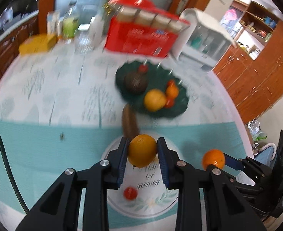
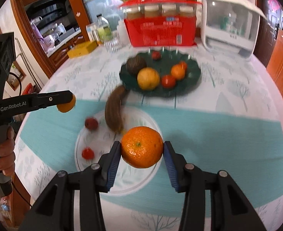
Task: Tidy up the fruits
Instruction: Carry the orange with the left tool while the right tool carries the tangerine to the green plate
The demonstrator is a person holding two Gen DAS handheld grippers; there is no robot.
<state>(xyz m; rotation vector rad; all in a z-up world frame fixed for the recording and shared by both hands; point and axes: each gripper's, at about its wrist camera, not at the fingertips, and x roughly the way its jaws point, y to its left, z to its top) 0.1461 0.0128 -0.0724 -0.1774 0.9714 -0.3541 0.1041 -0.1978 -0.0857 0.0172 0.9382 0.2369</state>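
Observation:
My left gripper [image 1: 142,150] is shut on a yellow-orange fruit [image 1: 141,152] and holds it above the white plate [image 1: 151,206]. My right gripper [image 2: 141,150] is shut on an orange [image 2: 141,149] above the same white plate [image 2: 133,181]. The right gripper with its orange [image 1: 213,158] shows at the right of the left wrist view. The left gripper and its fruit [image 2: 66,105] show at the left of the right wrist view. A dark green dish [image 2: 189,73] farther back holds a yellow fruit [image 2: 148,78], a brown round fruit [image 2: 134,64], small oranges and red fruits.
A brown banana [image 2: 114,113] lies between the white plate and the green dish. Small red fruits [image 2: 87,153] lie on the white plate. A red box [image 2: 160,30], a white appliance [image 2: 228,19], bottles and a yellow box [image 2: 81,49] stand at the table's back.

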